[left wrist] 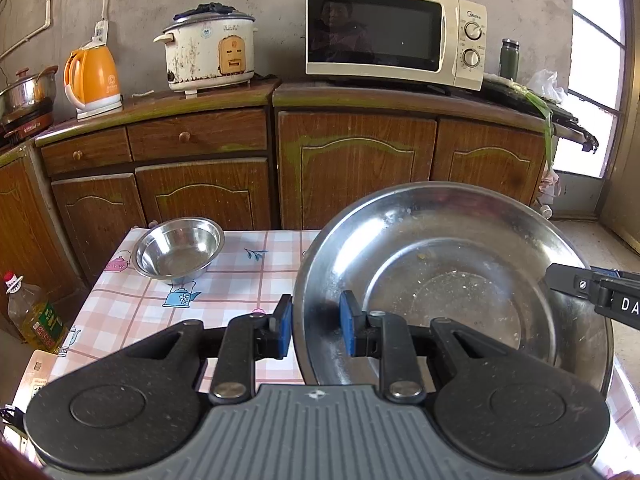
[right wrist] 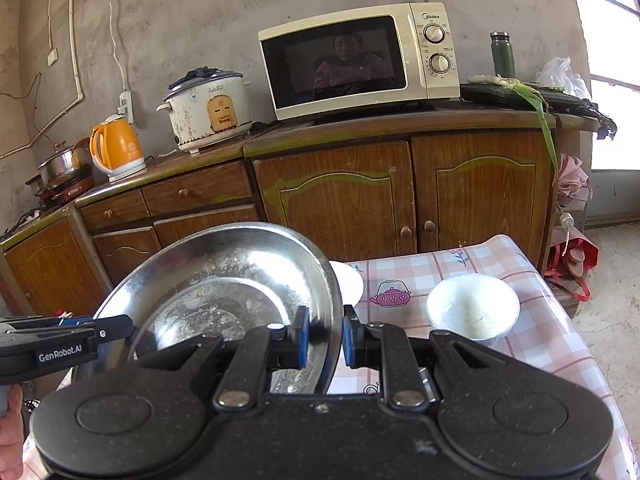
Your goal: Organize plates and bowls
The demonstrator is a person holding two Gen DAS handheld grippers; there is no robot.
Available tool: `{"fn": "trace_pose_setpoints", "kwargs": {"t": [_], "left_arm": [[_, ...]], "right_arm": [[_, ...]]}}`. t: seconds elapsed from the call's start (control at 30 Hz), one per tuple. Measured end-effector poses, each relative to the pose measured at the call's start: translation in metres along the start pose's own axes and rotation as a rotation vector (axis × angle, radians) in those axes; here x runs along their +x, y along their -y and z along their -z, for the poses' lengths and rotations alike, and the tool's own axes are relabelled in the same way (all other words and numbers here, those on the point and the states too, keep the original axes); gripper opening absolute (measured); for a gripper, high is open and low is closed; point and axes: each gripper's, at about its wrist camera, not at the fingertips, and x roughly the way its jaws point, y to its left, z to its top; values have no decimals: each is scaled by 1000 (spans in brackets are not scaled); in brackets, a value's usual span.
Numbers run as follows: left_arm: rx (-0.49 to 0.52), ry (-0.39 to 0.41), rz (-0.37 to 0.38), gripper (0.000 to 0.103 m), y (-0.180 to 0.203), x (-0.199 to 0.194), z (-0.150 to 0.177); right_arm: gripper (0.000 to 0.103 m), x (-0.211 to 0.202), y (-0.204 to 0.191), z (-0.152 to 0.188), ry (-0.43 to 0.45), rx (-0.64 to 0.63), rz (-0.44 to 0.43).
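Gripping one wide steel basin (left wrist: 452,276) from both sides, the two grippers hold it tilted above the table (left wrist: 248,276). The left gripper (left wrist: 316,330) is nearly shut, its blue pads clamped on the basin's left rim, one pad outside and one inside. The right gripper (right wrist: 326,338) is likewise pinched on the right rim, one pad on each face of the wall. In the left wrist view the right gripper's fingers reach over the far right rim; in the right wrist view the left gripper comes in at the left edge, with part of a hand (right wrist: 10,432) below it. Specks of residue dot the basin's inside.

On the pink checked tablecloth, a small steel bowl (left wrist: 178,250) sits near the far left corner, well apart from the basin. A white bowl (right wrist: 473,306) with pale grains stands on the right side, and a white plate (right wrist: 352,286) shows partly behind the basin's rim.

Beside the table's left edge stands an oil bottle (left wrist: 34,312) on the floor. Beyond are wooden cabinets (left wrist: 352,160) bearing an orange kettle (left wrist: 94,78), a rice cooker (left wrist: 210,50), a microwave (left wrist: 394,32) and a green flask (left wrist: 509,58).
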Motion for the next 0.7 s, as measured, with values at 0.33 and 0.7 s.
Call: {"fn": "trace_pose_setpoints", "kwargs": {"t": [0.33, 0.7], "left_arm": [[7, 6, 4, 25, 2, -9, 3], [8, 7, 17, 25, 3, -13, 6]], "right_arm": [[22, -9, 1, 0, 13, -2, 1], [22, -16, 2, 0, 22, -2, 6]]}}
